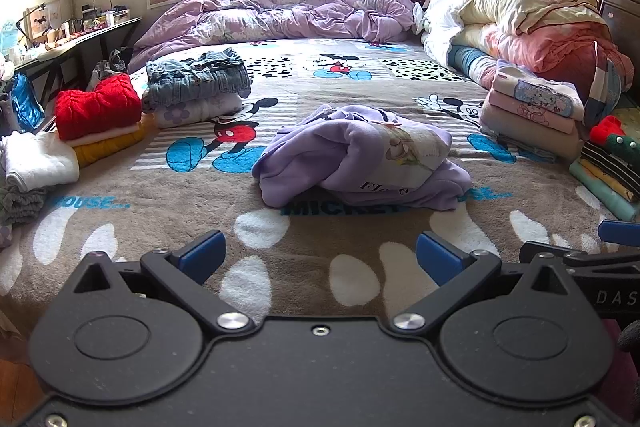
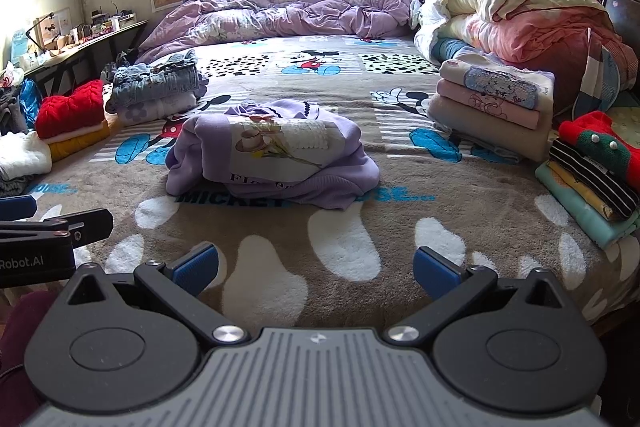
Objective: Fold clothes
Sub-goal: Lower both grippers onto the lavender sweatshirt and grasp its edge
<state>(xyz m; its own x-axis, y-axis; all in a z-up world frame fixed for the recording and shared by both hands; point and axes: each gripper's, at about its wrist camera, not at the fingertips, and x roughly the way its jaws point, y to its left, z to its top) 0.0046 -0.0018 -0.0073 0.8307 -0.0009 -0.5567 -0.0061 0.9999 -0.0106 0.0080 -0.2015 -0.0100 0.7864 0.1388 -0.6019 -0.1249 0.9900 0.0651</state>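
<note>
A: Item, lilac sweatshirt?
B: Lay roughly folded on the bed, ahead of both grippers; neat stacks flanked it.
A: Grippers?
B: Left gripper, right gripper: jaws apart, empty.

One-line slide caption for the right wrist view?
Open right gripper faces a folded lilac sweatshirt mid-bed, folded stacks on both sides.

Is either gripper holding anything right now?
Nothing held. Left gripper and right gripper are both open, short of the lilac sweatshirt on the bed.
</note>
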